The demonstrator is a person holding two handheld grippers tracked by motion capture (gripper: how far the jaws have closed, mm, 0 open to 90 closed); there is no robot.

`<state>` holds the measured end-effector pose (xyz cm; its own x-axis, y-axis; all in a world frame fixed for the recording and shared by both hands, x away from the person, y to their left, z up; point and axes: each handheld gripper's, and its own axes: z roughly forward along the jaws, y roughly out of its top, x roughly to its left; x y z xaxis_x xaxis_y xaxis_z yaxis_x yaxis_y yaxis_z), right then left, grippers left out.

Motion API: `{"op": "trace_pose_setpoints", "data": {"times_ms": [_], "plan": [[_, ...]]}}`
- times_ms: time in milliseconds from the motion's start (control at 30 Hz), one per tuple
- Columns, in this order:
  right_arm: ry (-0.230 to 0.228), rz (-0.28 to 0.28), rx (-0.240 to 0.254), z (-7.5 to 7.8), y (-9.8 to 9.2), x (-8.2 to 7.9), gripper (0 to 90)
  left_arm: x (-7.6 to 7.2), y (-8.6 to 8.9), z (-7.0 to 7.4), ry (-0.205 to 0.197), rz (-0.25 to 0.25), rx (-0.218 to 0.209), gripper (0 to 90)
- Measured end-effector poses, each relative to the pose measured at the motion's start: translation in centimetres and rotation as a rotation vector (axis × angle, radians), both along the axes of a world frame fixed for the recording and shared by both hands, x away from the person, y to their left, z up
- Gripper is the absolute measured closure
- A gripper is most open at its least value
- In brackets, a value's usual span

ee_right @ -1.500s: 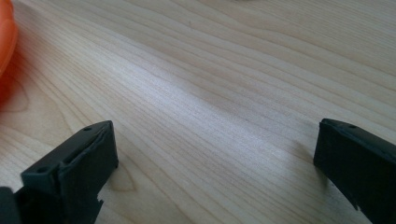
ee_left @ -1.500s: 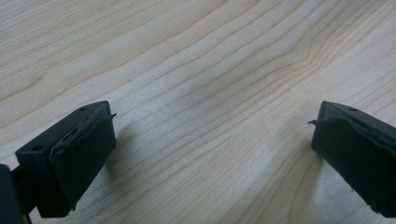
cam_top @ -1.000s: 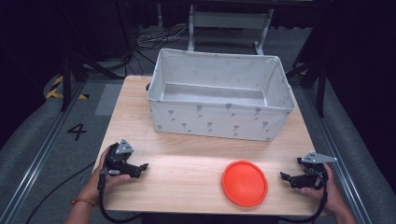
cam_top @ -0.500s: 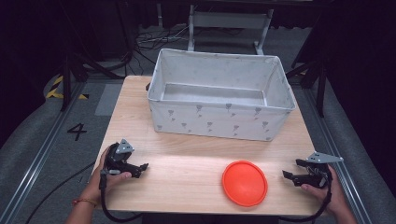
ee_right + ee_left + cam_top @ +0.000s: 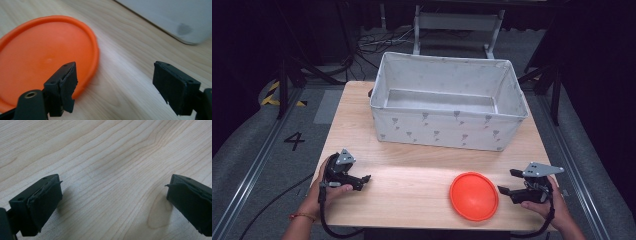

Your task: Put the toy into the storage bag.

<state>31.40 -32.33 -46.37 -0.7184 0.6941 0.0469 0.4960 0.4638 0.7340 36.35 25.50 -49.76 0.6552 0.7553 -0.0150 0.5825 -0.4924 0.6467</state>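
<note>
While the orange disc [image 5: 474,196] lies flat on the near right part of the wooden worktop [image 5: 412,175], the right claw [image 5: 511,182] sits just beside its right edge, apart from it and pointing left toward it. From the right gripper view the disc [image 5: 42,62] fills the left half, one jaw showing in front of its rim and the other over bare wood; the jaws stand wide apart and hold nothing. A corner of the white fabric bin [image 5: 175,17] shows at the top right of that view; from above, the bin [image 5: 447,132] stands on the far half of the worktop, well apart from both claws. The right hand [image 5: 548,205] comes in from the bottom right corner and grips the tool low over the surface. The left claw [image 5: 362,181] rests near the worktop's left edge, held by the left hand [image 5: 324,192], pointing right, well apart from the disc. Its jaws are spread wide over bare wood grain [image 5: 107,170] and are empty. Compared with a second ago, the right claw has shifted slightly toward the near edge; the left claw, disc and bin lie as they did.
</note>
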Motion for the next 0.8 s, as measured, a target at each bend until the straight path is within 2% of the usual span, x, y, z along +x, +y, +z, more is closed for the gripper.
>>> {"op": "trace_pose_setpoints", "data": {"times_ms": [100, 200, 467, 700, 800], "plan": [[0.022, 0.058, -0.023, -0.3, 2.1, 0.2, 20.9, 0.0, 0.0, 0.0, -0.003, -0.001, 0.002, 0.4], [0.040, 0.079, -0.060, -1.1, 3.4, 0.8, 24.2, 0.0, 0.0, 0.0, -0.002, -0.001, 0.002, 0.4], [0.088, 0.090, -0.079, -2.7, 4.8, 1.7, 17.3, 0.0, 0.0, 0.0, -0.005, 0.000, 0.001, 0.4], [0.089, 0.103, -0.081, -3.0, 5.3, 1.6, 10.6, 0.0, 0.0, 0.0, -0.004, -0.001, 0.002, 0.4], [0.089, 0.107, -0.080, -3.0, 5.5, 1.5, 10.7, 0.0, 0.0, 0.0, -0.003, -0.002, 0.002, 0.3]]}}
